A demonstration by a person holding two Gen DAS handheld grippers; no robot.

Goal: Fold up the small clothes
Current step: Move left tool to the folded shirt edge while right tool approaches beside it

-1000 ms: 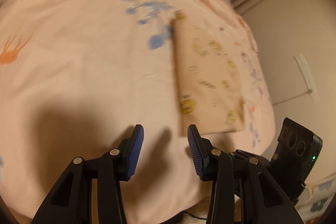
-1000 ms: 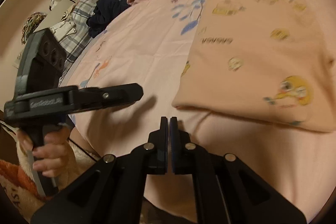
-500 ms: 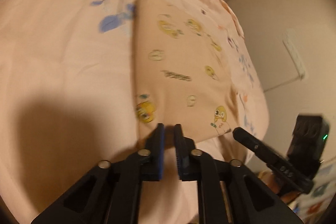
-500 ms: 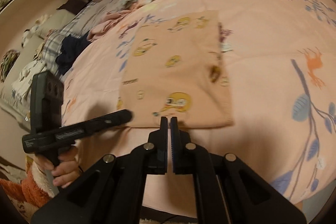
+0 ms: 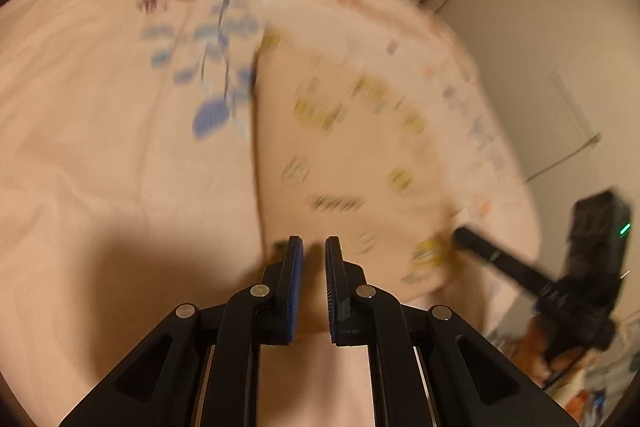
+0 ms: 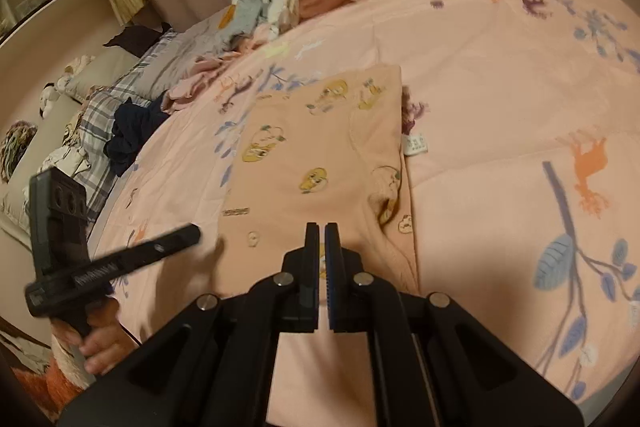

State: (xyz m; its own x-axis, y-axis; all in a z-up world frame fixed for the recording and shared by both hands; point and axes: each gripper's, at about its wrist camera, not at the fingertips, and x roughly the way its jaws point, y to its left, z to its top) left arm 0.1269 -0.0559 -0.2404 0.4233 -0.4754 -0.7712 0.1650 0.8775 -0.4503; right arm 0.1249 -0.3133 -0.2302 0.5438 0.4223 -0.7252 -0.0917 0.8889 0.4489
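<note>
Little lettering can be made out, and none of it reads clearly. In the right wrist view, the folded peach garment (image 6: 320,163) carries a short dark printed word near its left edge, too small to read. A small white care tag (image 6: 416,145) sticks out at the garment's right edge, lying on the bedspread (image 6: 500,67); it bears faint marks that cannot be deciphered. The left gripper (image 6: 116,259), seen from the side, has pale lettering along its black arm, blurred beyond reading. In the left wrist view everything is motion-blurred; the garment's dark print shows only as a smear.
</note>
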